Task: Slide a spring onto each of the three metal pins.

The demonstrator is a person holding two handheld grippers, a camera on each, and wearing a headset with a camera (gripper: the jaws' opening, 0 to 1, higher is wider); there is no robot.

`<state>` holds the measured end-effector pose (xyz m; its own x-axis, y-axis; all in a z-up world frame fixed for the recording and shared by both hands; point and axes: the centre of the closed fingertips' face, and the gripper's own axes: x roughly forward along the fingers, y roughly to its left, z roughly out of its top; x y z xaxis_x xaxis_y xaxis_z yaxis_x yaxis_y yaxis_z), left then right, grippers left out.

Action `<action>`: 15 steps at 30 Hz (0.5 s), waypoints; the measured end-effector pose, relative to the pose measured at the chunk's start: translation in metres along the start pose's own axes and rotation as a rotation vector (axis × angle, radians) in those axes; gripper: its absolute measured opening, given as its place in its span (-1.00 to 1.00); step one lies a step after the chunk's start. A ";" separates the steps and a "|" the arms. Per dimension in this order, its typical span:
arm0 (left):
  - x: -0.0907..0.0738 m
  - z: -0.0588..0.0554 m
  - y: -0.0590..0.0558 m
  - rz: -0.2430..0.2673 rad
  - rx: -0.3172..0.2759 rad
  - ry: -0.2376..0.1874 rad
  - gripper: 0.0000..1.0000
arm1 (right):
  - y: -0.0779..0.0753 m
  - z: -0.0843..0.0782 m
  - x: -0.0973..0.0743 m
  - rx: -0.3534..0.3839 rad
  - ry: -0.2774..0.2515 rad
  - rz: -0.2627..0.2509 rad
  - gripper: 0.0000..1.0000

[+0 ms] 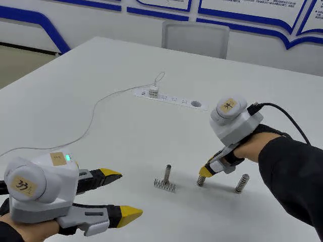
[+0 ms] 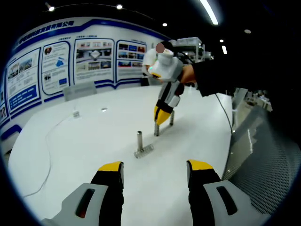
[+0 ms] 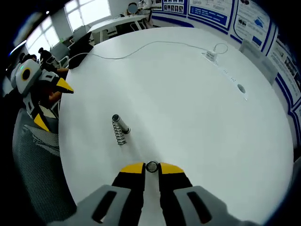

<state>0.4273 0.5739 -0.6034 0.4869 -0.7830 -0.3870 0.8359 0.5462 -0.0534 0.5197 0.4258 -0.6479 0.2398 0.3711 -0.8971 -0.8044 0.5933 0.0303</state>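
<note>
1. The right gripper (image 3: 151,167) has its jaws nearly pressed together, pinching the top ring of the middle spring (image 1: 201,180). That spring stands upright on its pin.
2. The left gripper (image 1: 120,194) has its jaws spread and holds nothing. It sits low over the counter (image 1: 126,126), well apart from the pins.
3. The far-right spring (image 1: 242,183) is also upright on its pin. The bare pin (image 1: 167,173) stands leftmost, and the loose spring (image 1: 165,185) lies flat on the counter at its foot. I can't tell whether they touch.
4. Handling, my read: the springs are light, thin wire. They should squash along the axis, and being round they may roll or flick out of smooth jaws.
5. Where to grip: take the loose spring across its coils near one end with a light squeeze, so the bore at the other end stays open for the pin.
6. I can't tell whether the pins are fixed down, so assume a side push tips them and come straight down.
7. Writing: the tan sticker (image 1: 23,185) on the left gripper has a handwritten mark that looks like "33". The other sticker (image 1: 228,105), on the right gripper, has a mark I can't read. The wall posters (image 2: 56,66) carry text too small to read. No brand is visible.
</note>
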 end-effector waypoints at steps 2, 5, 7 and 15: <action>0.000 0.000 0.000 0.001 0.000 0.000 0.11 | 0.002 0.001 -0.003 -0.018 -0.008 -0.005 -0.70; -0.001 0.001 0.000 0.001 0.002 -0.001 0.11 | 0.002 0.006 -0.009 -0.044 -0.029 -0.022 -0.66; -0.001 0.001 -0.001 0.001 0.003 -0.002 0.11 | 0.003 0.008 -0.015 -0.067 -0.040 -0.034 -0.63; 0.001 0.004 -0.002 -0.006 0.012 -0.003 0.11 | 0.014 0.028 -0.035 -0.164 -0.108 -0.069 -0.61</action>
<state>0.4268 0.5710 -0.6000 0.4829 -0.7870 -0.3840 0.8417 0.5381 -0.0442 0.5153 0.4406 -0.6040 0.3477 0.4134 -0.8416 -0.8596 0.4989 -0.1101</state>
